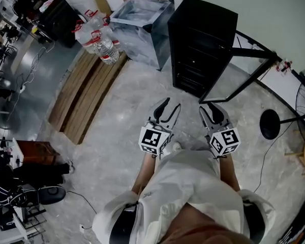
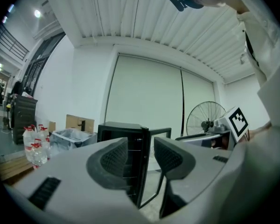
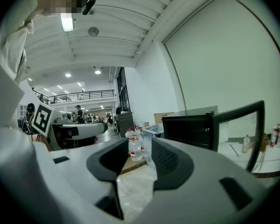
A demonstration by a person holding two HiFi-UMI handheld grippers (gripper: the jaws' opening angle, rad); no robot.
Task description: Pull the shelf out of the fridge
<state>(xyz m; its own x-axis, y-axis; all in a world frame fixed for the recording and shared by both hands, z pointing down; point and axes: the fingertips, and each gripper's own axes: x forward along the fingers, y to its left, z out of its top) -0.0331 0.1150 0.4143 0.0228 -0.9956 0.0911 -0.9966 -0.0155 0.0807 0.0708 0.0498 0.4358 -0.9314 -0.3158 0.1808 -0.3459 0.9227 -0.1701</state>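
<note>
A small black fridge (image 1: 201,39) stands on the floor ahead of me, its glass door (image 1: 244,75) swung open to the right. In the left gripper view the fridge (image 2: 119,136) shows its dark inside, with wire shelves (image 2: 129,168) only faintly visible. My left gripper (image 1: 172,104) and right gripper (image 1: 209,107) hover side by side short of the fridge front, touching nothing. The left gripper (image 2: 141,155) points at the fridge's opening and is slightly open and empty. The right gripper (image 3: 147,157) is also slightly open and empty, with the fridge (image 3: 189,127) off to its right.
Left of the fridge sit a clear bin lined with plastic (image 1: 142,27), a pack of water bottles (image 1: 99,42) and flat wooden boards (image 1: 86,90). A floor fan's round base (image 1: 269,125) and a cable lie at the right. Dark equipment crowds the left edge.
</note>
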